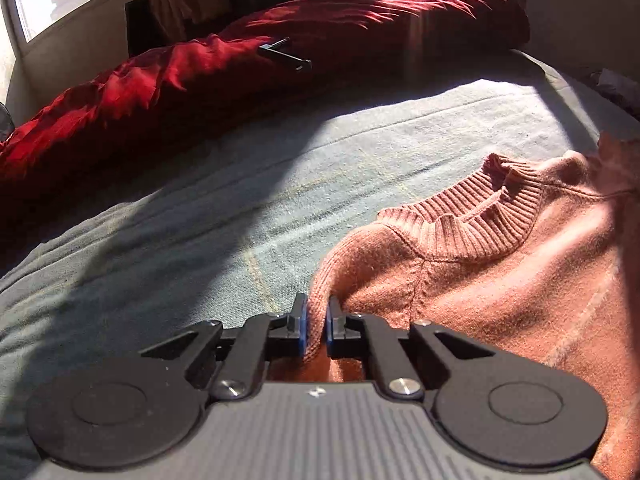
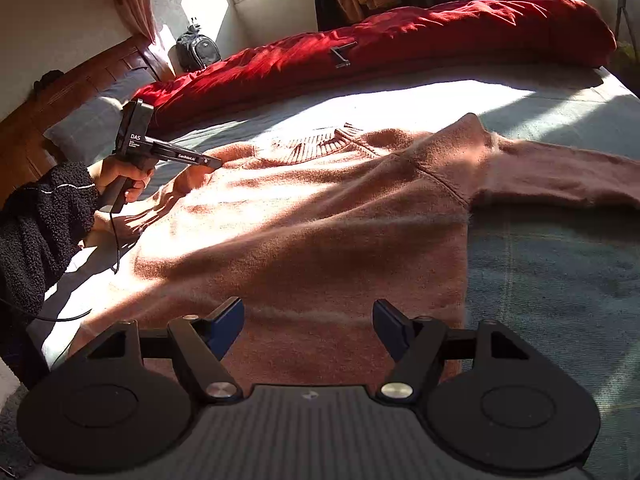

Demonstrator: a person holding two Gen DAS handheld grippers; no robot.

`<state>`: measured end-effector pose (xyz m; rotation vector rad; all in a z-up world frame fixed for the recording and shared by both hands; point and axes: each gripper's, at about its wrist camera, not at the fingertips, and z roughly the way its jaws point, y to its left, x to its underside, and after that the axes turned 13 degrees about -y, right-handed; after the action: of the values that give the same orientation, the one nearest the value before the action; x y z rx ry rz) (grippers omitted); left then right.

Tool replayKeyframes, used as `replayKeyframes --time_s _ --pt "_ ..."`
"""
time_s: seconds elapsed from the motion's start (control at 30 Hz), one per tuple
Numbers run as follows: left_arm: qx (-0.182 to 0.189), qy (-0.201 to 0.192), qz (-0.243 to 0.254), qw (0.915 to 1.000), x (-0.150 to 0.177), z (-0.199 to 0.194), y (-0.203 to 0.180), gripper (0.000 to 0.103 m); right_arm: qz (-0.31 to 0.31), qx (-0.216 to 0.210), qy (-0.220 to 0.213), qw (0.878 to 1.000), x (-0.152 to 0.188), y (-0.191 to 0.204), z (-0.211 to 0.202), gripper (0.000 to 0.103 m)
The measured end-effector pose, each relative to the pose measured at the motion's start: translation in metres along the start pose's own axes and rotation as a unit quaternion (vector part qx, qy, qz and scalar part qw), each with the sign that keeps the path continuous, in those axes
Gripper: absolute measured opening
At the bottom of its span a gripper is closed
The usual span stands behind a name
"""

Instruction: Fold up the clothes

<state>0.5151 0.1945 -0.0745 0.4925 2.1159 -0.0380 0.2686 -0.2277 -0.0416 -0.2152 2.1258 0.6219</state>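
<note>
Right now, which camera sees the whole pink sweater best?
The right wrist view: the pink sweater lies spread across the bed, one sleeve stretched out. The left wrist view shows only its collar and shoulder, pinched between fingers.

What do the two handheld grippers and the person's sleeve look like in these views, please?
Each gripper, left gripper and right gripper, is matte black with blue pads, silver screws, round side discs and a ribbed grey body. The left carries white "DAS" lettering and a thin black cable. The sleeve is black fleece.
</note>
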Motion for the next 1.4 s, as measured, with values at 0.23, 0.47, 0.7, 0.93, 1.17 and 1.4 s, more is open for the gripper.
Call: replayKeyframes --time_s 0.23,0.47,0.7,0.93,1.17,1.4 --pt "-0.050 -0.004 -0.035 0.9981 -0.008 0.017 0.021 0.008 -0.006 -0.008 -0.016 1.000 -0.006 0.010 0.003 0.075" --pt "-0.070 0.034 -0.028 0.9966 0.015 0.040 0.016 0.016 -0.001 0.001 -0.006 1.000 0.000 0.003 0.004 0.075" --pt "-0.068 -0.002 -0.058 0.9960 -0.008 -0.009 0.027 0.025 -0.014 0.001 -0.002 1.000 -0.019 -0.002 0.013 0.078" --pt "0.084 0.013 -0.087 0.9926 0.006 -0.067 -0.037 0.050 -0.033 0.000 0.011 0.999 -0.056 -0.010 0.068 0.080" --pt "0.125 0.066 -0.069 0.9875 0.049 -0.064 -0.110 0.050 -0.110 0.049 0.045 0.992 -0.058 -0.013 0.150 0.080" --pt "0.052 0.046 -0.115 0.9909 0.047 -0.027 -0.081 0.052 -0.117 0.093 0.040 0.988 -0.063 -0.034 0.210 0.088"
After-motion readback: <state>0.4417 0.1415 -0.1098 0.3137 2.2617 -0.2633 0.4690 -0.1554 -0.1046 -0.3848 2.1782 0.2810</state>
